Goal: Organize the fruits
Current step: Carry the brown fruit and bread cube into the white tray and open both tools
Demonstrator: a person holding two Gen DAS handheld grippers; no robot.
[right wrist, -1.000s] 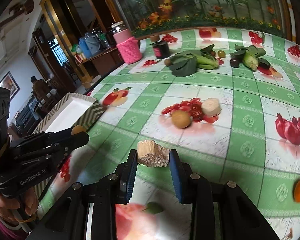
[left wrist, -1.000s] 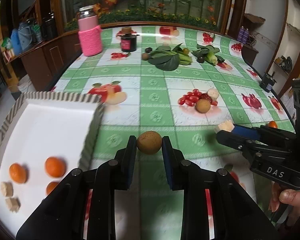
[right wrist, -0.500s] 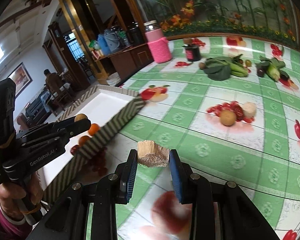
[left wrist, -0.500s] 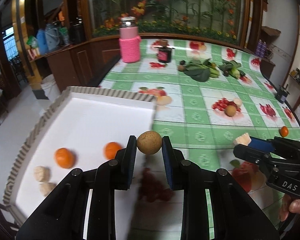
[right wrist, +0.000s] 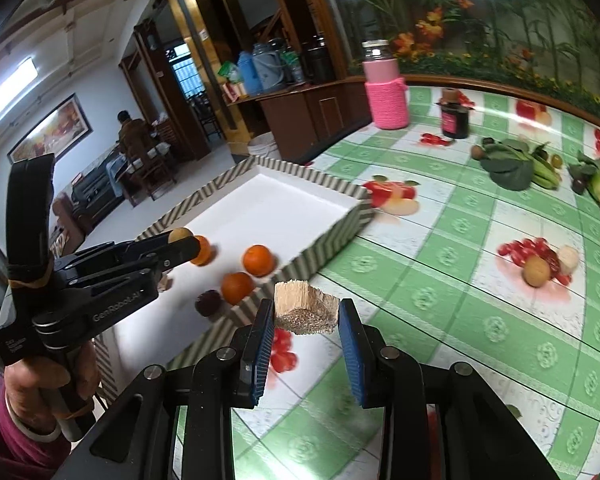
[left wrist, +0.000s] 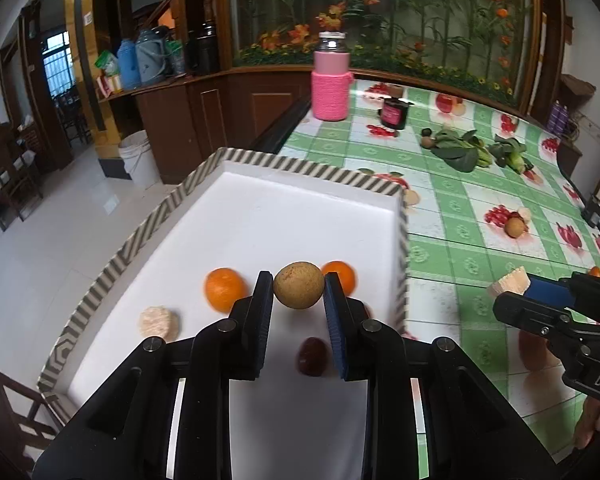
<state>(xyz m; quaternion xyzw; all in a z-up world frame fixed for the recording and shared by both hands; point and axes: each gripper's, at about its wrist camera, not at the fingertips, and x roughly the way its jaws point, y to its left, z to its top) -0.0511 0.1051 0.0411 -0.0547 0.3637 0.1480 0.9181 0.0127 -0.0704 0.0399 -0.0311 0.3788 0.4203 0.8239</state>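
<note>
My left gripper [left wrist: 299, 294] is shut on a round brown fruit [left wrist: 299, 291] and holds it above the white tray [left wrist: 300, 176] with striped rim. In the tray lie oranges [left wrist: 225, 289], a pale chunk [left wrist: 159, 322] and a dark red fruit [left wrist: 312, 356]. My right gripper [right wrist: 305, 314] is shut on a beige cut fruit chunk [right wrist: 305, 312], just right of the tray's near corner [right wrist: 260, 304]. The left gripper also shows in the right wrist view [right wrist: 180, 242]. A brown fruit [right wrist: 537, 271] and a pale piece [right wrist: 569, 257] lie on the tablecloth.
A pink-sleeved jar [left wrist: 331, 80] and a dark jar [left wrist: 394, 114] stand at the table's far side. Leafy greens [left wrist: 460, 152] lie far right. An orange [left wrist: 596, 271] lies at the right edge. The tray sits at the table's left edge, above the floor.
Both grippers moved left with their loads. The left gripper went from over the tablecloth to over the tray. The right gripper came up to the tray's corner.
</note>
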